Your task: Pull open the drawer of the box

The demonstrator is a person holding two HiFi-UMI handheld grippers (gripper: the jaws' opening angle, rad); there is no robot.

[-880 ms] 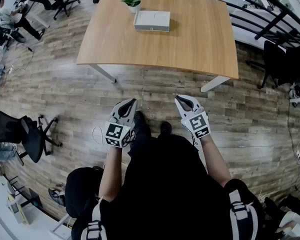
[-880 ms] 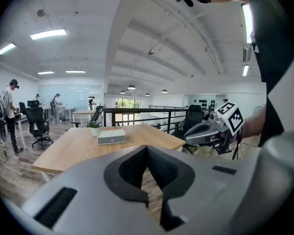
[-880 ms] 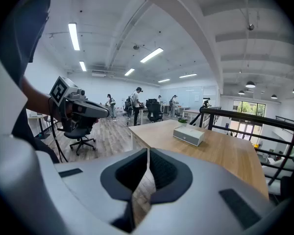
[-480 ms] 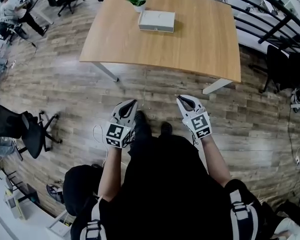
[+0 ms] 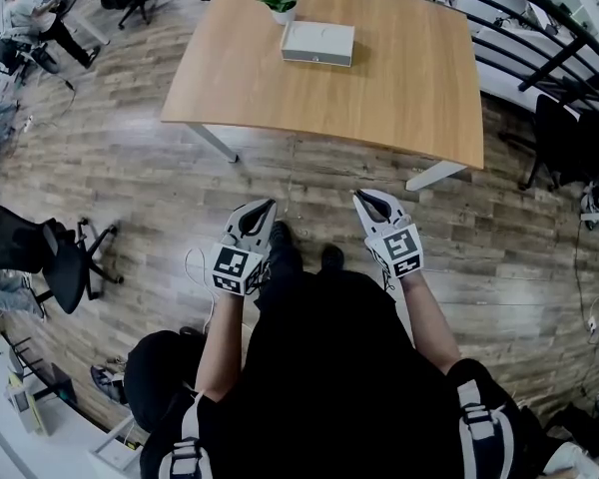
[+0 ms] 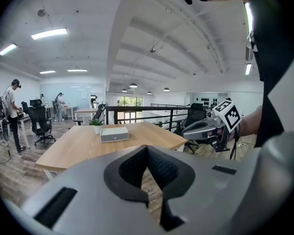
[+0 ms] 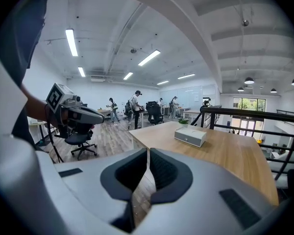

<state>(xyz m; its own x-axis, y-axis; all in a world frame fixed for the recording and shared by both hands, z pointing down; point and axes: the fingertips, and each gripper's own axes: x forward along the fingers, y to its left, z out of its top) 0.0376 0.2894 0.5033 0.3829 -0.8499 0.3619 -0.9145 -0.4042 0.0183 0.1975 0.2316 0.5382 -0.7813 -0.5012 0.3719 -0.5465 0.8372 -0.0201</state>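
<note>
Lower centre: the left gripper (image 5: 268,206) and the right gripper (image 5: 359,198), each with jaws pressed together on nothing, hung side by side over open plank floor (image 5: 130,168). Mid-frame: the wooden table's (image 5: 319,133) near edge lay well apart from both. Top centre: the white box (image 5: 318,43), drawer shut, sat near the table's far edge, just beside a potted plant (image 5: 281,1). Left edge: an office chair (image 5: 35,257).
</note>
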